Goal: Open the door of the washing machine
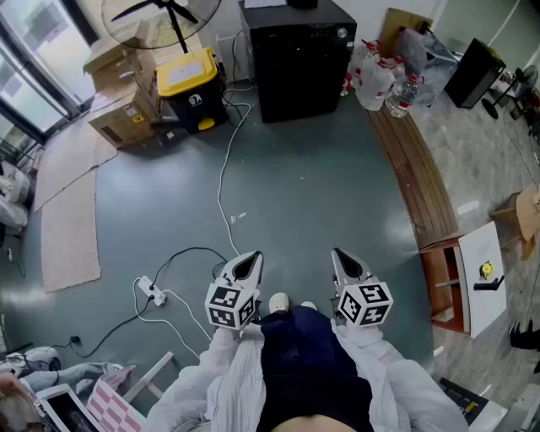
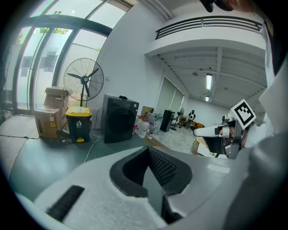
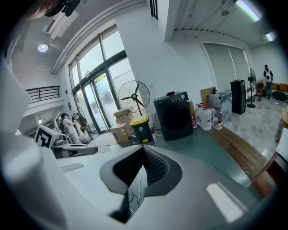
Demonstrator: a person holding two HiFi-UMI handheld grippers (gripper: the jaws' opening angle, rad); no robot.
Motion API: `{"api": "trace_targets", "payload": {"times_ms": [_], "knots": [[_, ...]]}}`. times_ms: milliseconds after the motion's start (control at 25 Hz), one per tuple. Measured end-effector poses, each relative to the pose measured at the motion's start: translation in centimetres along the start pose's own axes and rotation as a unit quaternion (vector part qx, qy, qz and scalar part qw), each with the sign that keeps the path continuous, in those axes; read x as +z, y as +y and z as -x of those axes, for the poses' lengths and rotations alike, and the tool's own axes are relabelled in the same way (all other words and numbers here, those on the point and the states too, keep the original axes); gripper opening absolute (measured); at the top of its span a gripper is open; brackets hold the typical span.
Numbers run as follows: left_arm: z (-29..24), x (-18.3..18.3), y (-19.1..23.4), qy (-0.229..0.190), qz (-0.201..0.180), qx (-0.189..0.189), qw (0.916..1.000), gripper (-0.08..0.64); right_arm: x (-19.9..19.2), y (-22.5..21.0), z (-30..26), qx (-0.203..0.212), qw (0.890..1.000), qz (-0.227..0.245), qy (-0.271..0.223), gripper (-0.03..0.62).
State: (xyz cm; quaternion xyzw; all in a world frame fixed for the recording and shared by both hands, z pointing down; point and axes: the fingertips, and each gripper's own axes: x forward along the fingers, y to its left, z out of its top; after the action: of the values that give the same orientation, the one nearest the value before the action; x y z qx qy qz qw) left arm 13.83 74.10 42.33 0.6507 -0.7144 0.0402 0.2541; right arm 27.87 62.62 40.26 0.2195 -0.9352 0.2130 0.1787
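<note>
The black washing machine [image 1: 299, 55] stands against the far wall, and its round front door looks closed in the left gripper view [image 2: 119, 117] and the right gripper view [image 3: 175, 116]. Both grippers are held close to my body, far from the machine across the green floor. My left gripper [image 1: 251, 257] points toward the machine with its jaws together and nothing between them [image 2: 146, 150]. My right gripper [image 1: 337, 253] is beside it, level with it, also closed and empty [image 3: 143, 150].
A yellow-lidded bin [image 1: 192, 89], cardboard boxes [image 1: 126, 93] and a standing fan [image 1: 164, 13] are left of the machine. Water bottles [image 1: 380, 80] stand to its right by a wooden strip [image 1: 418, 169]. A white cable [image 1: 226, 169] and a power strip [image 1: 152, 291] lie on the floor.
</note>
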Motion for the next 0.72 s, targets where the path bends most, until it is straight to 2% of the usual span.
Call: {"api": "trace_targets", "payload": {"times_ms": [200, 400, 720], "knots": [[2.3, -0.7, -1.8, -0.008, 0.010, 0.018, 0.9998, 0.000, -1.1, 0.6, 3.2, 0.010, 1.000, -0.007, -0.004, 0.012], [3.4, -1.2, -4.6, -0.022, 0.009, 0.026, 0.9994, 0.000, -1.9, -0.5, 6.5, 0.012, 1.000, -0.014, -0.019, 0.012], [5.6, -4.9, -7.0, -0.025, 0.021, 0.066, 0.9973, 0.000, -5.8, -1.7, 9.9, 0.019, 1.000, -0.020, -0.003, 0.012]]}}
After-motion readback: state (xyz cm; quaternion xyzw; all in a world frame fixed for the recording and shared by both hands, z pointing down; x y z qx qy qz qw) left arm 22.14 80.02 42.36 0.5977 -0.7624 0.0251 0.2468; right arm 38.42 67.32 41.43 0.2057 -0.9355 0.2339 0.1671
